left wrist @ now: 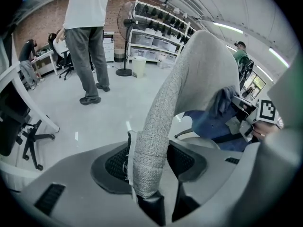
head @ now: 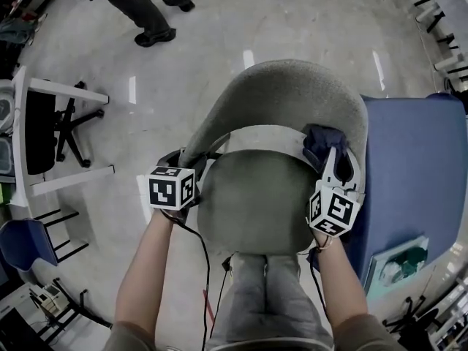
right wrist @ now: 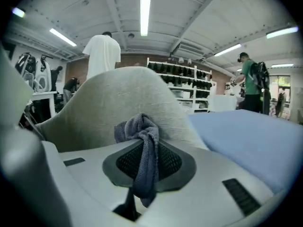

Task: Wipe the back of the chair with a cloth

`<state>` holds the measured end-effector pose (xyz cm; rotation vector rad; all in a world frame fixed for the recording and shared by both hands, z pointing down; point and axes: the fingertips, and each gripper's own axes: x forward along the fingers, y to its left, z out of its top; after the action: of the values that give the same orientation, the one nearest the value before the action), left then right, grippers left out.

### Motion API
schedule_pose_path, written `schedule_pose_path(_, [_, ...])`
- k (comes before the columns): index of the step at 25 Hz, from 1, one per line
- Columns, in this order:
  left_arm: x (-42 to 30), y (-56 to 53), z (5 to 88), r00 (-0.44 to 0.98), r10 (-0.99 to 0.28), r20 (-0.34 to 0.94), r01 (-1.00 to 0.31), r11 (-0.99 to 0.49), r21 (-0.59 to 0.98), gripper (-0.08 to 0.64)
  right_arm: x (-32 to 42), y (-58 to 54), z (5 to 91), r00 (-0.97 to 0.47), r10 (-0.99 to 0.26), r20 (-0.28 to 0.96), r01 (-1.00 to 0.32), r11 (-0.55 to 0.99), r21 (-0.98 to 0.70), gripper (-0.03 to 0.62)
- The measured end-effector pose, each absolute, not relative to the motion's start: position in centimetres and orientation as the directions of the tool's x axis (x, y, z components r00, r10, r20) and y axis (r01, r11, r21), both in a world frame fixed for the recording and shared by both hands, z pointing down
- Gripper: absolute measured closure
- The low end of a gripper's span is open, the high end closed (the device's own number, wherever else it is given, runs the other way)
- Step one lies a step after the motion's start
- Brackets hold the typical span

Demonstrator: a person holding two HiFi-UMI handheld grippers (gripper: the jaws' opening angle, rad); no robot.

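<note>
A grey fabric chair (head: pixel 281 101) stands in front of me, its curved back (right wrist: pixel 118 103) facing away. My left gripper (head: pixel 183 168) is shut on the left edge of the chair back (left wrist: pixel 156 141), pinching the grey fabric. My right gripper (head: pixel 338 168) is shut on a dark blue-grey cloth (head: pixel 322 143), which is bunched against the inner right side of the chair back. The cloth (right wrist: pixel 142 150) hangs twisted between the jaws in the right gripper view. The grey seat (head: pixel 252 203) lies between the two grippers.
A blue panel (head: pixel 413 174) stands close on the right of the chair. A white desk (head: pixel 29 137) and a black office chair (head: pixel 69 126) are at the left. A person's legs (head: pixel 142 9) stand on the floor beyond the chair. Shelving (left wrist: pixel 156 18) and a fan (left wrist: pixel 125 37) are farther off.
</note>
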<state>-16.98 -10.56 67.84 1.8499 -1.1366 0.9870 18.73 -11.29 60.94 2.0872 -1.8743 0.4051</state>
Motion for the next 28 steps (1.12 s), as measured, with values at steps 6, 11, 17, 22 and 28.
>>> schedule_pose_path(6, [-16.8, -10.7, 67.8, 0.322, -0.355, 0.878, -0.921, -0.332, 0.203, 0.33, 19.2, -9.8, 60.4, 0.197, -0.907, 0.372, -0.98, -0.188, 0.061, 0.52])
schedule_pose_path(11, [-17.1, -10.8, 67.8, 0.327, -0.353, 0.877, -0.921, -0.328, 0.211, 0.33, 11.7, -13.1, 63.0, 0.002, -0.903, 0.43, -1.0, -0.011, -0.019, 0.52])
schedule_pose_path(17, [-16.9, -10.7, 67.7, 0.366, -0.35, 0.862, -0.913, -0.314, 0.261, 0.33, -3.3, -15.3, 64.5, -0.49, -0.732, 0.474, -0.869, 0.45, -0.204, 0.519])
schedule_pose_path(22, [-17.1, -10.8, 67.0, 0.397, -0.377, 0.837, -0.906, -0.305, 0.293, 0.333, -10.9, -12.4, 63.7, -0.73, -0.498, 0.469, -0.662, 0.688, -0.298, 0.52])
schedule_pose_path(28, [-17.1, -10.5, 67.1, 0.379, -0.366, 0.85, -0.903, -0.347, 0.254, 0.344, -11.4, -11.7, 65.3, -0.718, -0.465, 0.519, -0.644, 0.725, -0.242, 0.52])
